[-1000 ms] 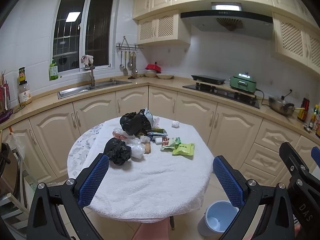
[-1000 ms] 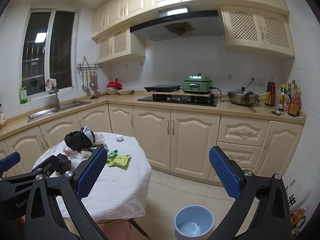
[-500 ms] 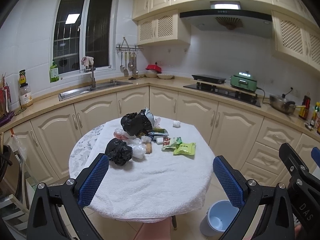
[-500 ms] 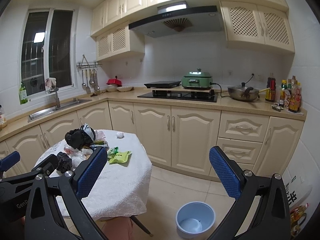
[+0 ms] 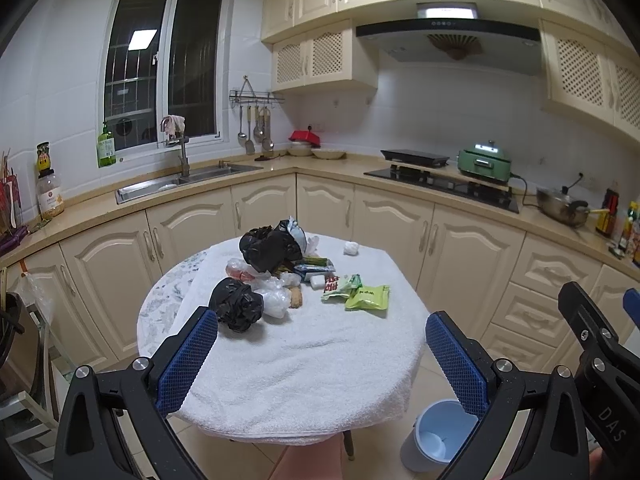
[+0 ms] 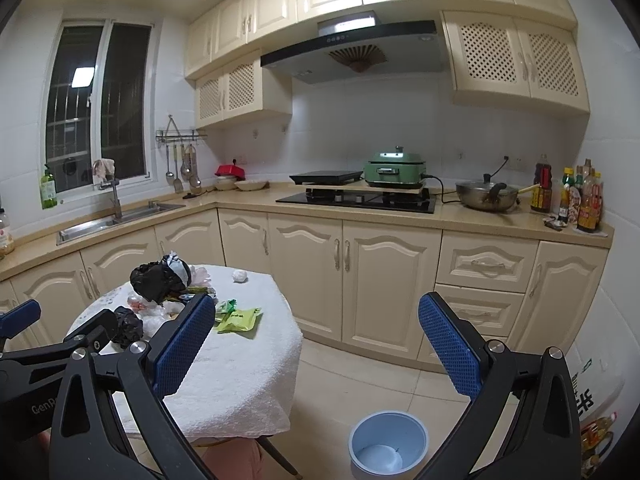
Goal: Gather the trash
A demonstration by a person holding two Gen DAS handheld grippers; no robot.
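Grippers first: I have my left hand-held gripper (image 5: 322, 354) spread wide with nothing between its pads, hovering short of the desk's (image 5: 304, 364) near edge, and my right hand-held gripper (image 6: 317, 342) equally spread above the floor. Below it stands a blue bin (image 6: 387, 446), beside the desk's right edge. Past the bare towel, toward the desk's far edge, I see a black bag (image 5: 237, 310), a green wrapper (image 5: 368, 297) and a larger black bag (image 5: 269, 247).

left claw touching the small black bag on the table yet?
Apart. The left wrist view shows the open left claw short of the small black bag, with bare white towel between its fingers.
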